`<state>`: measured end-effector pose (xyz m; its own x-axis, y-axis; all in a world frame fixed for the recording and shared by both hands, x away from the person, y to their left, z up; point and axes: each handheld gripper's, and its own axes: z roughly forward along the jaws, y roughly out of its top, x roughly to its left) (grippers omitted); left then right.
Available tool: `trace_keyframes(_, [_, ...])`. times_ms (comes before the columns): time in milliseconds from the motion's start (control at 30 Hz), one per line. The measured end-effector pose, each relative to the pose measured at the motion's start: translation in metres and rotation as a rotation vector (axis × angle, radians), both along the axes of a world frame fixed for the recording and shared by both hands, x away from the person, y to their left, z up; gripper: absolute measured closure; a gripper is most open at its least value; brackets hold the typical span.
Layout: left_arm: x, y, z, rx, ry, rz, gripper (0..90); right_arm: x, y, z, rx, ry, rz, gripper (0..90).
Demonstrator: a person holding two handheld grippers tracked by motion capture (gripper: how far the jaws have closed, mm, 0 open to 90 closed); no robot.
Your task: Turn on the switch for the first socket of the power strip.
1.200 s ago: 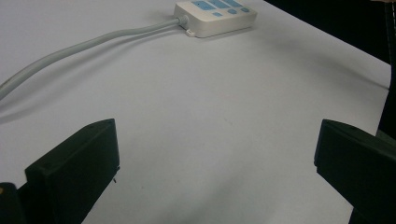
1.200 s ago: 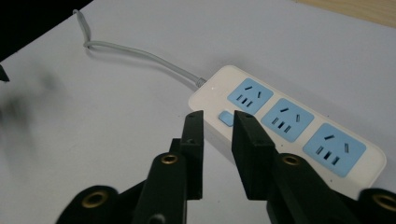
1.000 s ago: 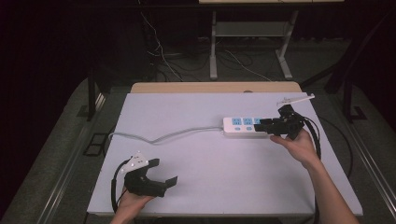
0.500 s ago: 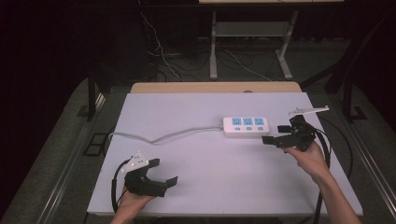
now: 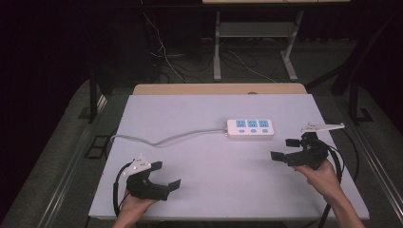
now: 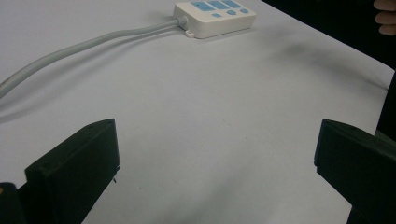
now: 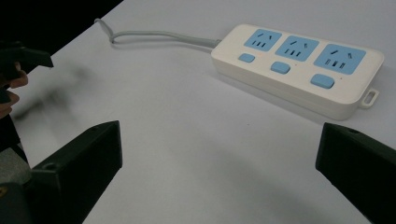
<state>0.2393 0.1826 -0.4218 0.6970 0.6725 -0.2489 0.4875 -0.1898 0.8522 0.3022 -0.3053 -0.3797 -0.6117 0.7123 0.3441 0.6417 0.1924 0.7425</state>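
The left hand-held gripper (image 5: pixel 167 175) is matt black plastic with two blocky, flat-faced jaws and a pale grey three-cornered plate on top, dotted with small screws. A black cable loops from its body. The right hand-held gripper (image 5: pixel 285 149) has the same black build, its grey plate ending in a long thin arm, and a black cable curving behind it. Both forearms are bare, with no sleeves or gloves to be seen
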Motion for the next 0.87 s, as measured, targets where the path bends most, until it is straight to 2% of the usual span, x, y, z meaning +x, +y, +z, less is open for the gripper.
trace_keyframes(400, [0.0, 0.0, 0.0, -0.001, -0.001, 0.002, 0.0, -0.026, -0.004, -0.023, 0.011, -0.001, 0.003, 0.1])
trace_keyframes(633, [0.0, 0.0, 0.0, 0.002, -0.001, 0.001, 0.0, -0.042, -0.004, -0.038, 0.021, -0.037, 0.0, 0.1])
trace_keyframes(867, [0.001, 0.0, -0.001, 0.008, 0.004, 0.004, 0.0, -0.048, -0.005, -0.049, 0.01, -0.029, 0.004, 0.1])
